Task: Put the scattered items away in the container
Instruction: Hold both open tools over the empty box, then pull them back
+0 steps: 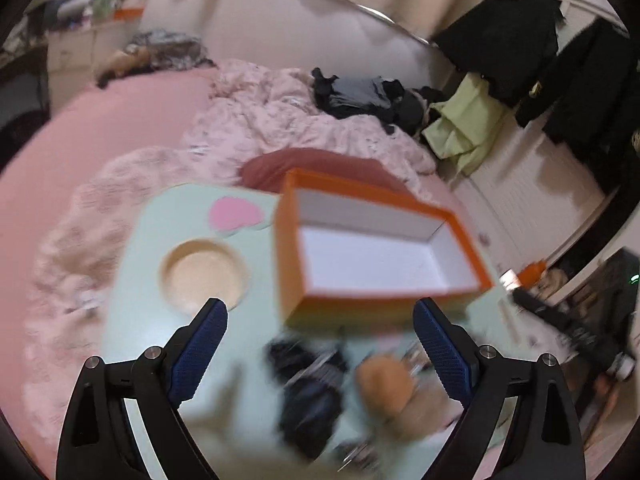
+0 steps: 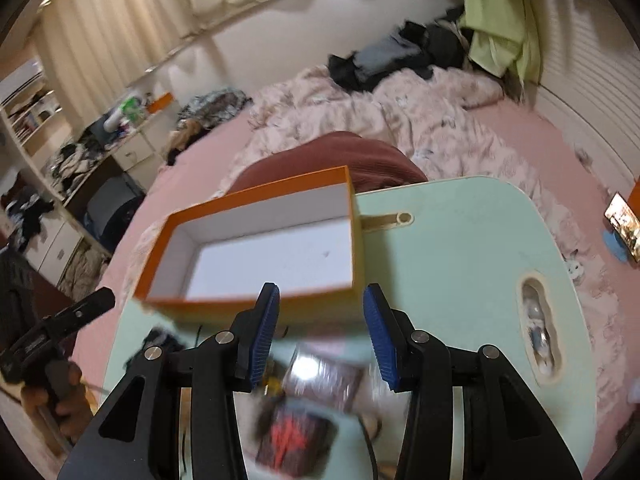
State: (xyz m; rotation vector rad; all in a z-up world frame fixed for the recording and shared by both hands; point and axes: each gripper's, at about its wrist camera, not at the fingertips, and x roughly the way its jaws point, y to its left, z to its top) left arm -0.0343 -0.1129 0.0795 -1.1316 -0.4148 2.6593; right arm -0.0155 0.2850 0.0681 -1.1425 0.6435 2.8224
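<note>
An orange box with a white, empty inside stands on a mint-green lap table; it also shows in the right wrist view. My left gripper is open above blurred scattered items: a dark bundle and a tan round item, just in front of the box. My right gripper is open above a shiny packet and a dark packet with red marks, near the box's front wall. Both grippers hold nothing.
The table rests on a pink bed with a rumpled duvet and a dark red cushion. The table has a round cup recess, a pink heart sticker and a slot. Dark clothes lie at the back.
</note>
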